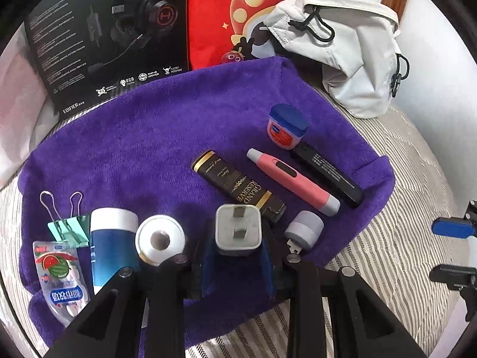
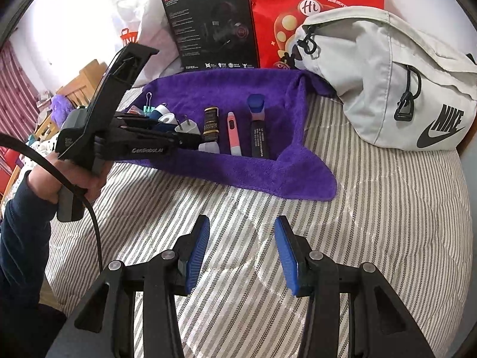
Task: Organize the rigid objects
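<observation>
left gripper [image 1: 237,256] clamped on white charger plug [image 1: 237,229], set it upright in the bottom-centre gap on purple towel [image 1: 143,137]; right gripper [image 2: 241,253] wide open, empty.

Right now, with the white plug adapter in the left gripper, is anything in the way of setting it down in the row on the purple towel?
Nothing visible blocks it. The left gripper is shut on the white plug adapter, low over the purple towel, in the gap between the white round lid and the black-and-gold tube. Whether the adapter already touches the towel is unclear.

Striped bedspread [image 2: 357,208], perhaps wooden furniture [image 2: 86,80]
</observation>
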Available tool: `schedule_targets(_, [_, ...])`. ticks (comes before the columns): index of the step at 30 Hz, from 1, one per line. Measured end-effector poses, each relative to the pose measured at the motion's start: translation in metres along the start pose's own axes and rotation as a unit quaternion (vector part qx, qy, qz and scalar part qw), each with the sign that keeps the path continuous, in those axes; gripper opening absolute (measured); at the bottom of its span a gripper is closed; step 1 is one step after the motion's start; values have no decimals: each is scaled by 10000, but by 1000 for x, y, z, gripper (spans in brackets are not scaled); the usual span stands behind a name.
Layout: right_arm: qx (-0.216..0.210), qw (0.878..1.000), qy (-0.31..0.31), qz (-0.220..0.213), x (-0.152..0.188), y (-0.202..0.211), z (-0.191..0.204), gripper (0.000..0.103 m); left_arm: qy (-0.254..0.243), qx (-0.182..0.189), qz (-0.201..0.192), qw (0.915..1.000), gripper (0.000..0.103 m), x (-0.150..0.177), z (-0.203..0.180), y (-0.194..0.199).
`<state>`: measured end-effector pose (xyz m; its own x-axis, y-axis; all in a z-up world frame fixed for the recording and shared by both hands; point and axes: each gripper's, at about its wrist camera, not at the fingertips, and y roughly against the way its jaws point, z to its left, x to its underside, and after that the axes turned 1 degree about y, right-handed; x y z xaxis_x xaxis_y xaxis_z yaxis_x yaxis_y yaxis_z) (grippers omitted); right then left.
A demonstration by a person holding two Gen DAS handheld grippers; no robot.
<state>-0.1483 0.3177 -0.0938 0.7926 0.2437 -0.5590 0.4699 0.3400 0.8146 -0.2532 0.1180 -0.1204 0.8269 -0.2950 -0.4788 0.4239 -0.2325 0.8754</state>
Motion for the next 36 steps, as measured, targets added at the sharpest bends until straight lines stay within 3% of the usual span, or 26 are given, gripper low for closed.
schedule_targets(15, [207, 9998, -35, -22, -1, 12, 0, 49, -102, -63, 112, 9999, 27, -1, -5, 1])
schedule_targets(17, [252, 9997, -49, -55, 0, 14, 2, 51, -170, -57, 103, 9998, 33, 0, -9, 4])
schedule_targets(22, [337, 9993, -115, -63, 1, 19, 3, 52, -312, -185, 19, 9993, 33, 4, -14, 15])
schedule_targets(29, [350, 9989, -309, -100, 9, 26, 8, 57, -211, -88, -270, 9994, 68, 13, -10, 46])
schedule_targets(33, [386, 9976, -550, -160, 12, 30, 13, 59, -181, -29, -454, 9988, 76, 22, -13, 66])
schedule_targets(36, [609, 9950, -745, -254, 13, 35, 16, 67, -43, -25, -632, 9980, 86, 34, -11, 84])
